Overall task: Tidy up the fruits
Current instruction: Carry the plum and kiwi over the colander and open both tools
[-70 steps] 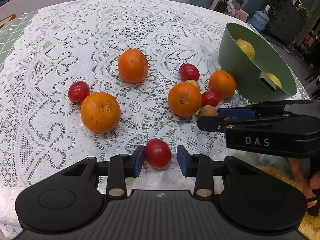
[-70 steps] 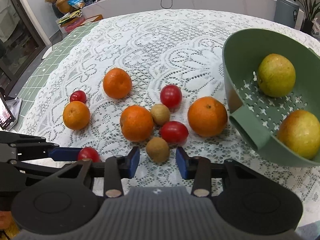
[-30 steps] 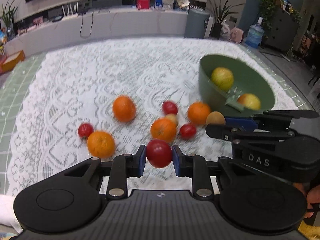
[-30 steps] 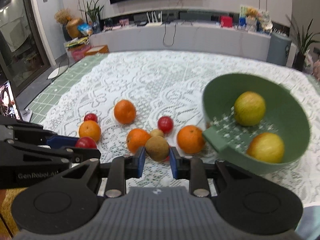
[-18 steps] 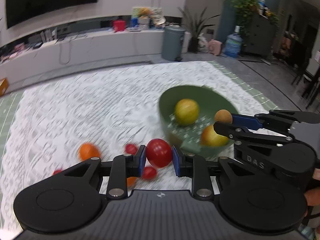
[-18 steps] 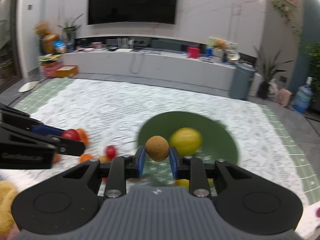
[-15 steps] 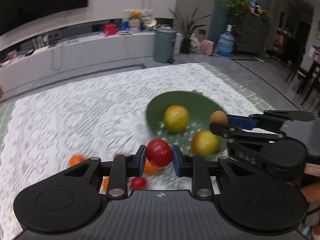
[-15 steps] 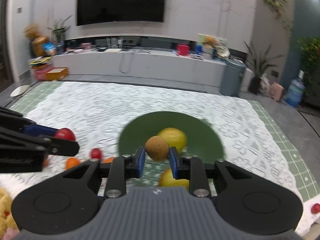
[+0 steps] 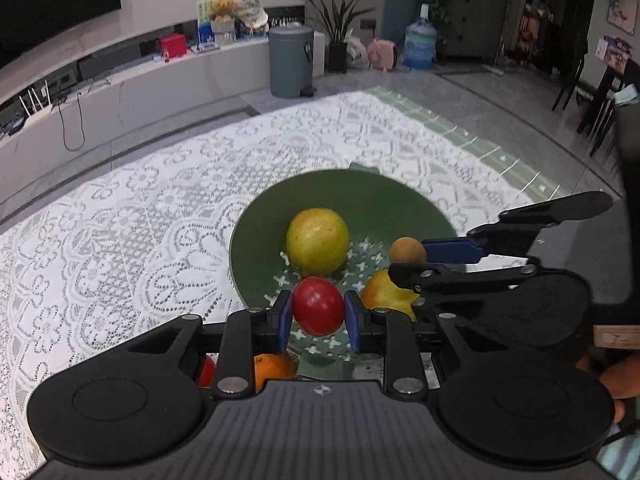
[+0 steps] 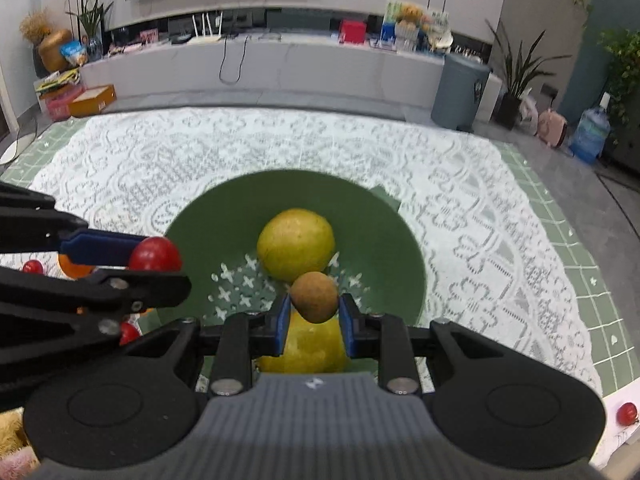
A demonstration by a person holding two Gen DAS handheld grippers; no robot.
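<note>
My left gripper (image 9: 318, 316) is shut on a red tomato (image 9: 318, 306) and holds it in the air over the near part of the green bowl (image 9: 260, 220). My right gripper (image 10: 314, 318) is shut on a small brown kiwi (image 10: 314, 297), also above the green bowl (image 10: 192, 216). Two yellow-green apples lie inside the bowl: one (image 9: 317, 241) in the middle, the other (image 9: 390, 294) nearer, partly behind the fingers. In the right wrist view the left gripper with its tomato (image 10: 155, 255) comes in from the left; in the left wrist view the kiwi (image 9: 407, 251) shows at the right.
The bowl stands on a white lace tablecloth (image 9: 120, 220) over a green grid mat. An orange (image 9: 274, 366) and a red tomato (image 9: 206, 370) peek out below my left fingers. More small fruits (image 10: 32, 267) lie at the left, and a red one (image 10: 626, 414) sits off the cloth at the lower right.
Both grippers have lifted their fruits off the cloth and carried them sideways to above the green bowl. The loose oranges and tomatoes have slid out toward the left edge of both views.
</note>
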